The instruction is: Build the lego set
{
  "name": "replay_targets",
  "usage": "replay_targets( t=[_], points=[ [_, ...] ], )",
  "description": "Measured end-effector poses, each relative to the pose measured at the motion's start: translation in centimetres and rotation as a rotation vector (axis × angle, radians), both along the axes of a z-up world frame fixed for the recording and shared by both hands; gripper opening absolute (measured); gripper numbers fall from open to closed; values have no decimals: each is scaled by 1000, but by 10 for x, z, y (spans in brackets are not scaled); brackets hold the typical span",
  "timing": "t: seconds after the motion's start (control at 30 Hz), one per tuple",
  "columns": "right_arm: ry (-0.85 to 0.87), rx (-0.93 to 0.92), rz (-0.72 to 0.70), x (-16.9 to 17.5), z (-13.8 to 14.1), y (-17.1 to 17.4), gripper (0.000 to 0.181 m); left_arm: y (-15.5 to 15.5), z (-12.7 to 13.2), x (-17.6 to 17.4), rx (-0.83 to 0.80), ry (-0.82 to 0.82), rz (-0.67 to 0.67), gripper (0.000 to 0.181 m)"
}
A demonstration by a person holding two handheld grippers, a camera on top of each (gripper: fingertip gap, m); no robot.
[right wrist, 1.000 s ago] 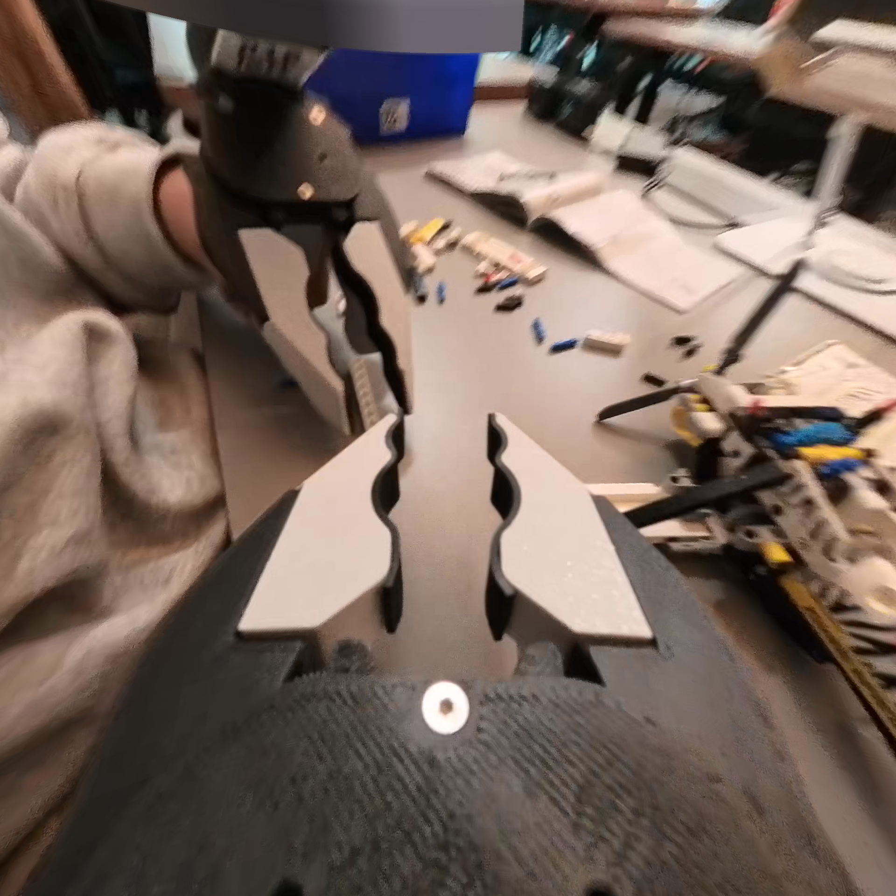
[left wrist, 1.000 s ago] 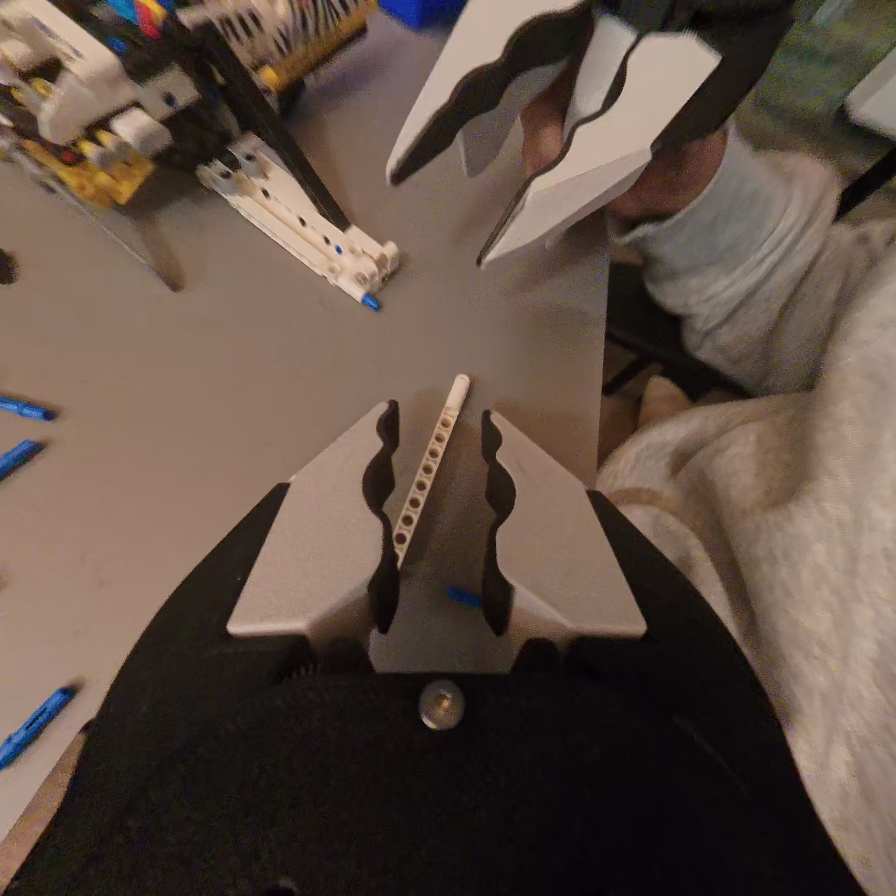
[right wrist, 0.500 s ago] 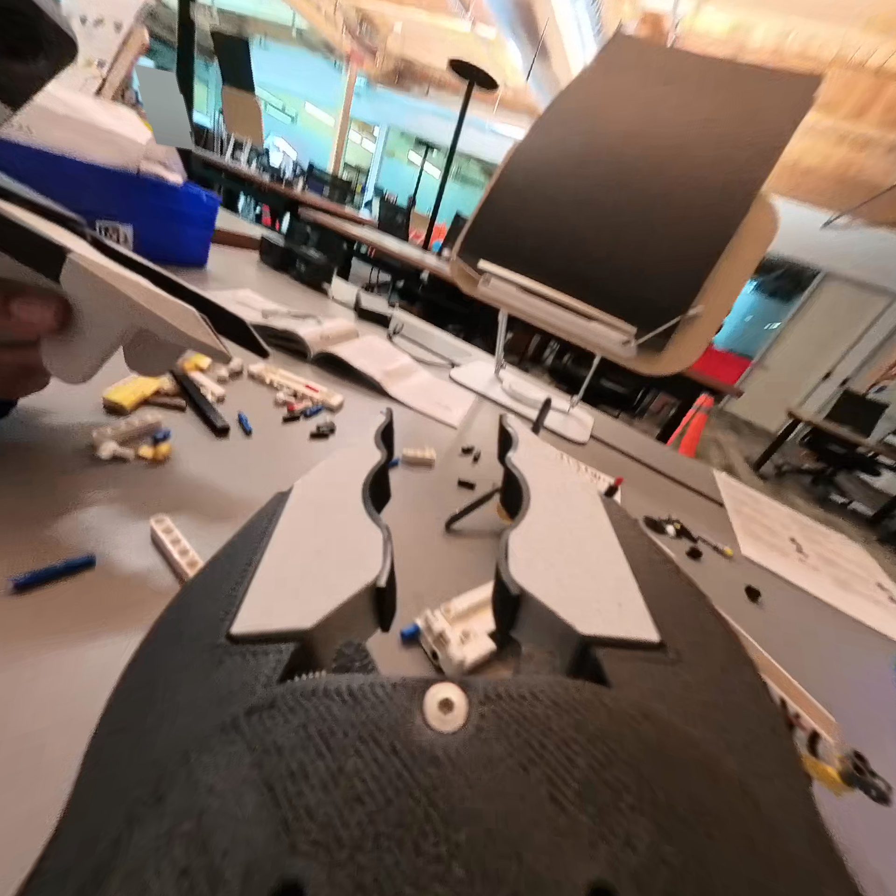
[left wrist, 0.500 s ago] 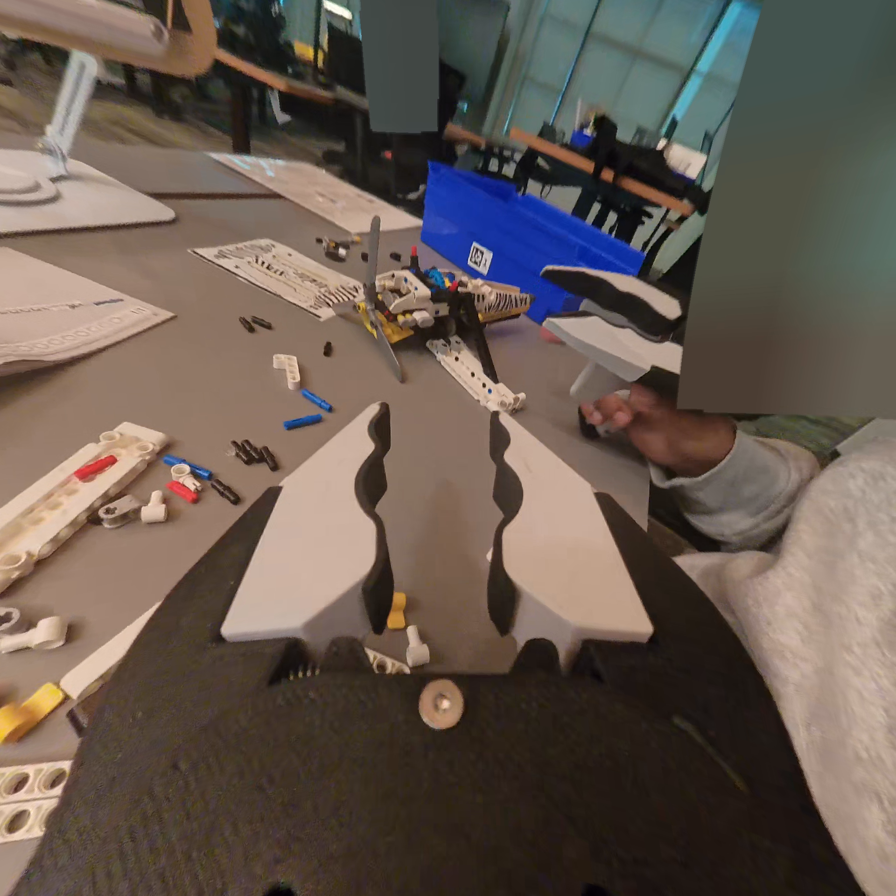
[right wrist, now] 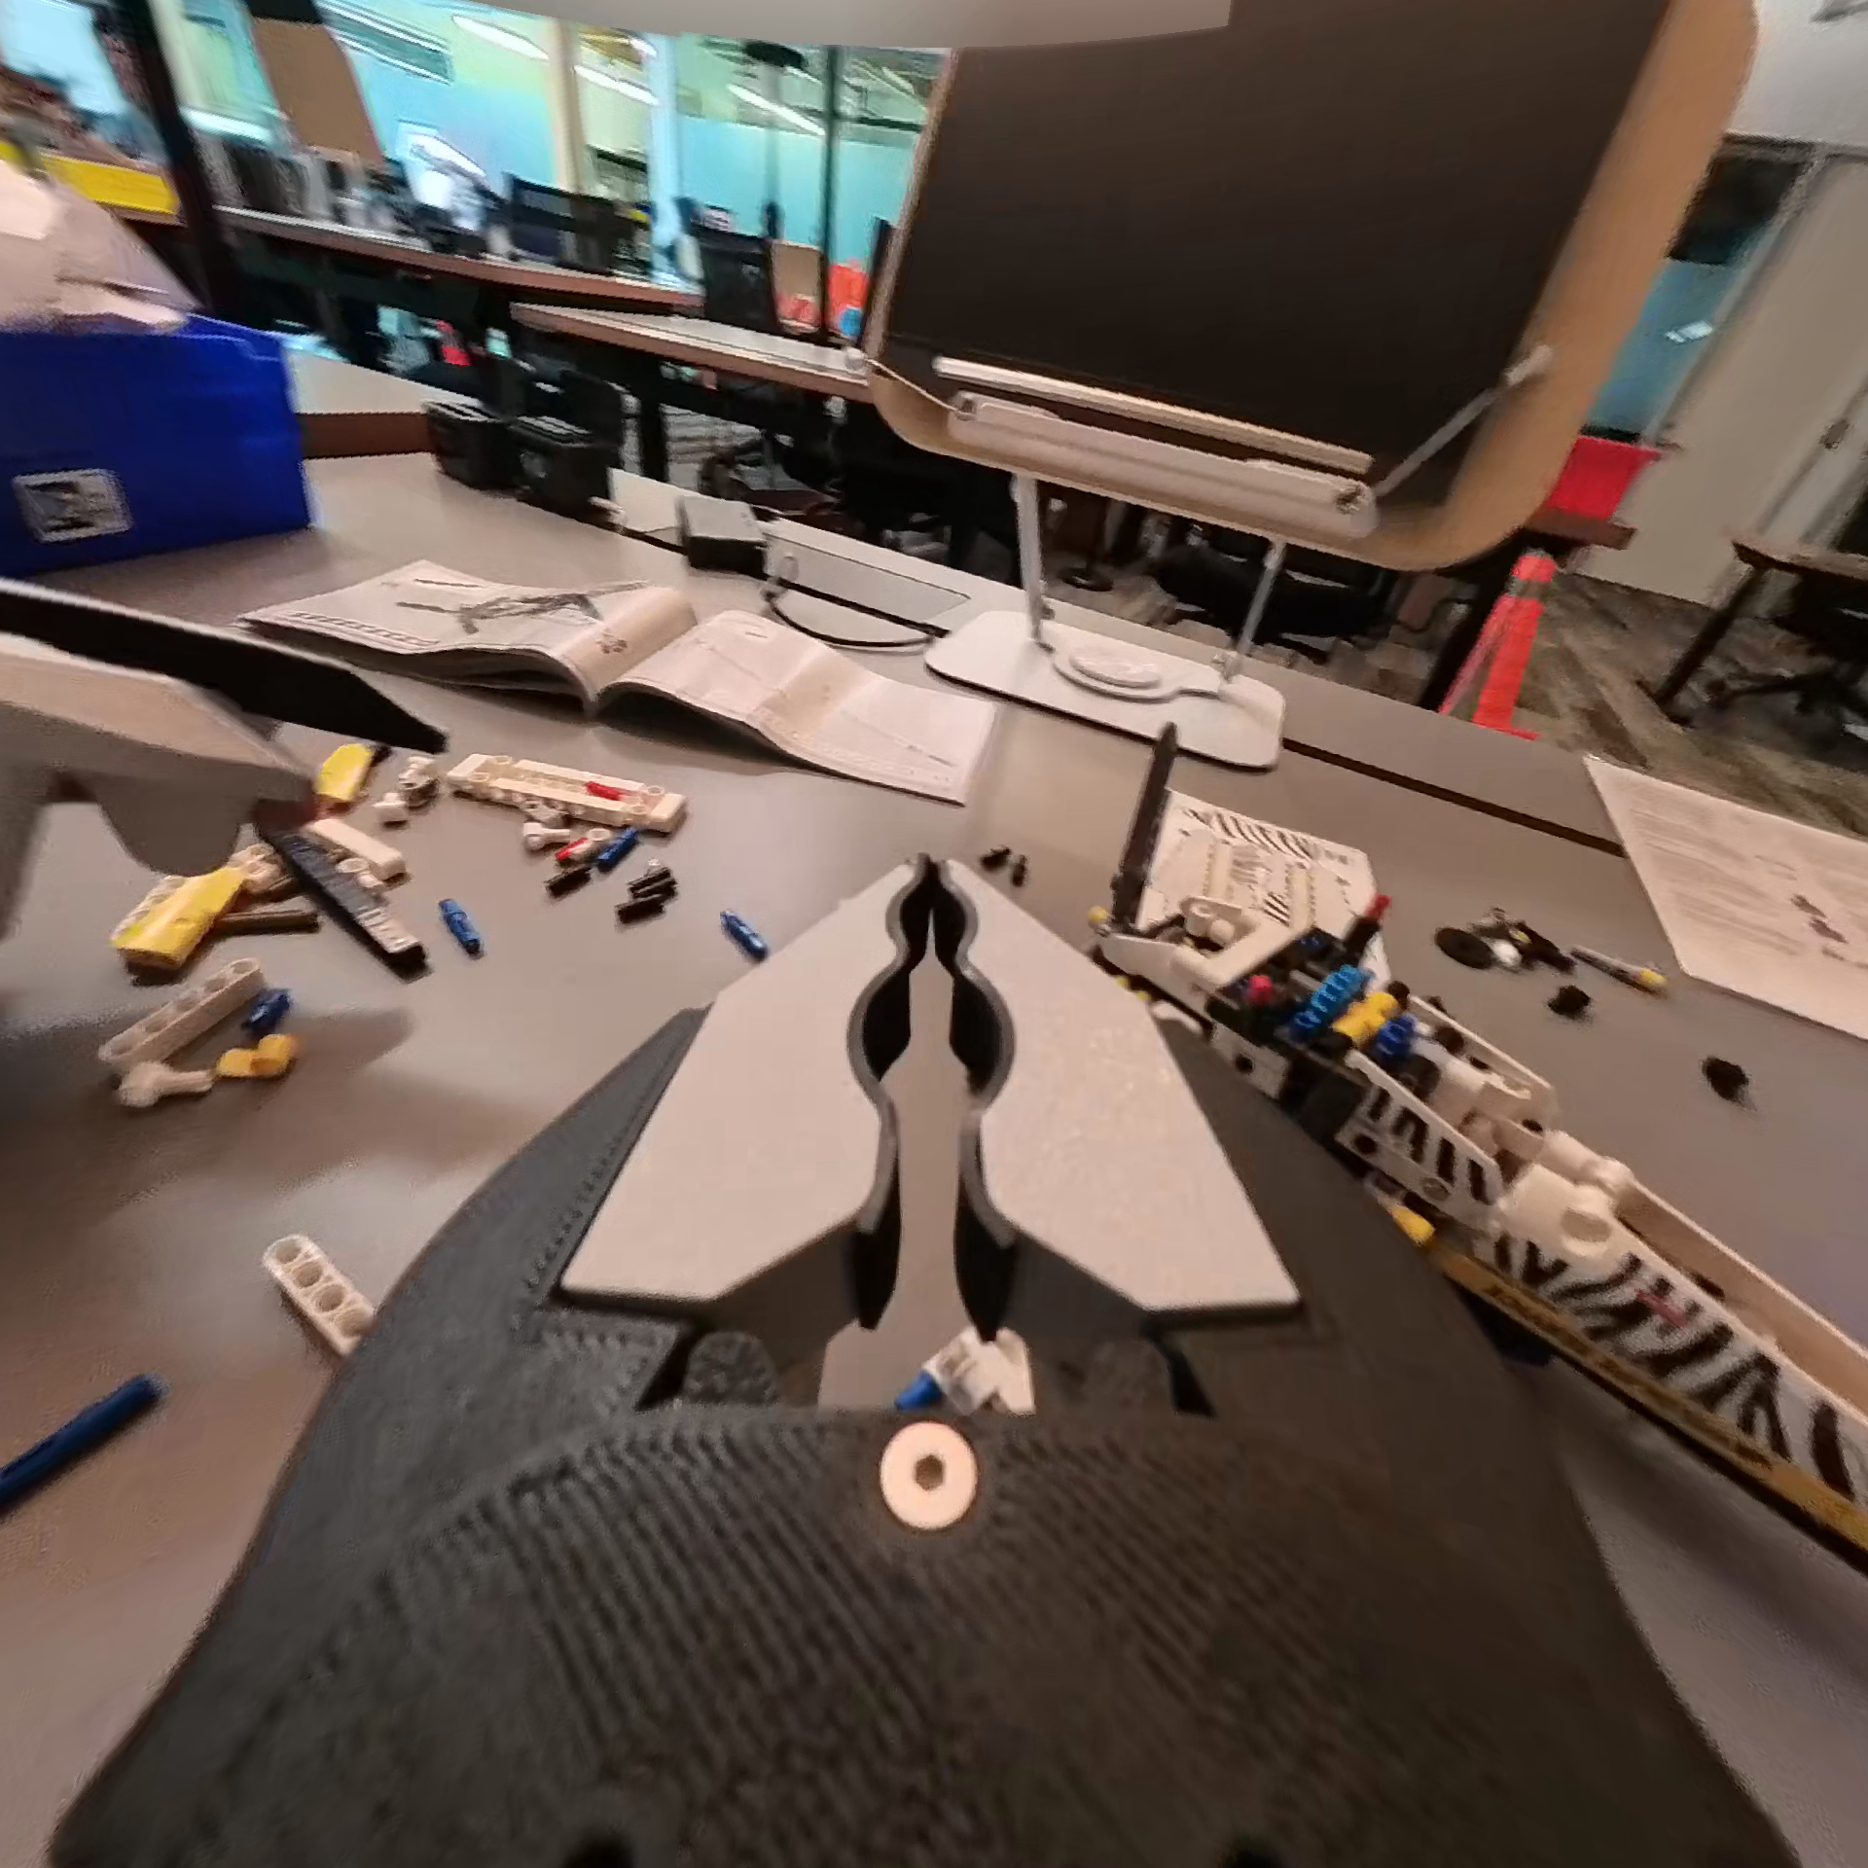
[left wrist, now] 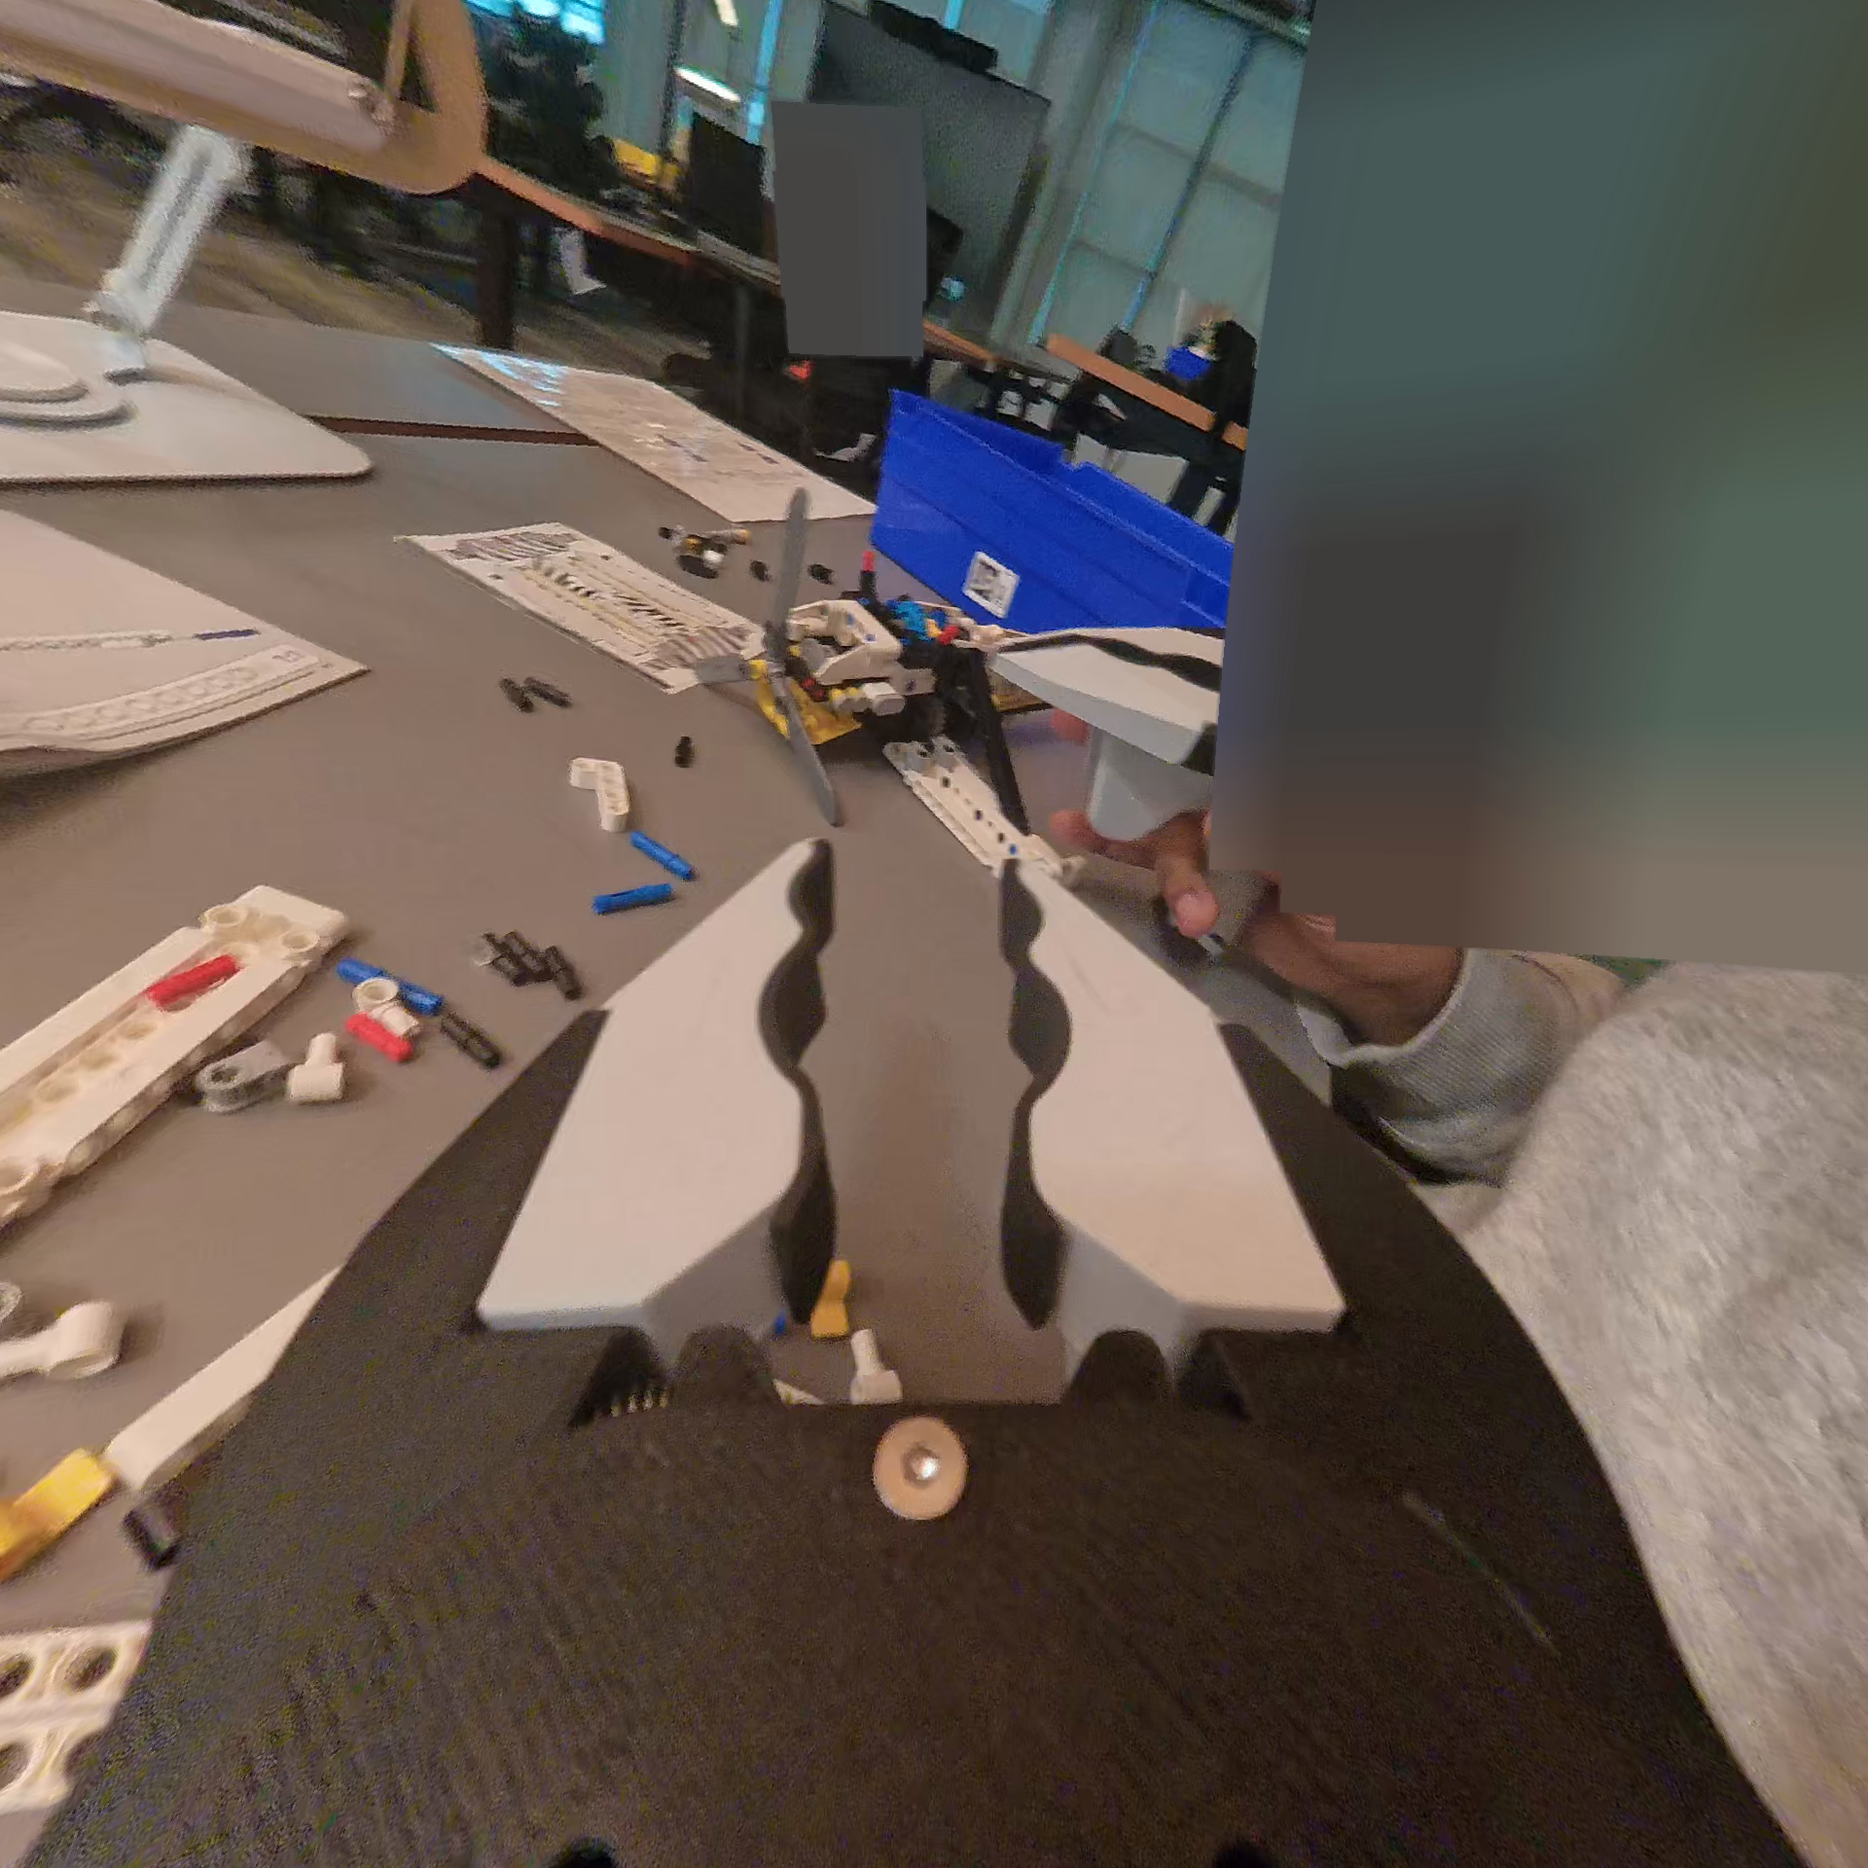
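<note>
The partly built lego model (left wrist: 869,657), white with zebra stripes and a grey rotor blade, stands mid-table. It also shows at the right in the right wrist view (right wrist: 1415,1102). My left gripper (left wrist: 915,869) is open and empty, held above the table and pointing at the model. My right gripper (right wrist: 931,877) is shut with its tips touching and nothing between them. It hangs just left of the model. Each gripper shows in the other's view: the right one (left wrist: 1112,677) beside the model, the left one (right wrist: 152,728) at the far left.
Loose pieces lie on the grey table: a long white panel (left wrist: 131,1011), blue pins (left wrist: 647,874), black pins (left wrist: 526,960), a white beam (right wrist: 313,1294), a blue axle (right wrist: 71,1435). An open booklet (right wrist: 627,657), a sticker sheet (left wrist: 586,596), a blue bin (left wrist: 1041,536) and a tablet stand (right wrist: 1112,667) sit farther back. My right fingertips sit around 12 cm from my left ones. Measured from the fingertips, the blue axle (right wrist: 71,1435) is 12 cm or so from the left gripper and 20 cm from the right.
Both grippers have lifted and tilted up from the table. My left gripper left the white holed beam behind and stays open. My right gripper has closed from open.
</note>
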State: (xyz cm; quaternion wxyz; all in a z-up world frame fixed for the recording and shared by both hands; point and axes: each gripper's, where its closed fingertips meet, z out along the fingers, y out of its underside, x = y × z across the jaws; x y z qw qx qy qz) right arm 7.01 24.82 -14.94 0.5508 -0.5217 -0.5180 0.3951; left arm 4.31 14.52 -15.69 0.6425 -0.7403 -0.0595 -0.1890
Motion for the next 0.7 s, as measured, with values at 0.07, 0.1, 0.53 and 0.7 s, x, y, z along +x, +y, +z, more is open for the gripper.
replay_targets(
  t=[0.07,0.1,0.53,0.7],
  points=[
    [35,8,36,0,4,-4,0,0,1,8,9,16,-47,15],
    [59,7,86,0,7,-10,0,0,1,8,7,19,-49,15],
    [236,-16,228,15,28,-26,0,2,2,-1,17,-12,-17,30],
    [264,-33,222,16,32,-23,0,1,3,-2,27,-22,-18,30]
  ],
)
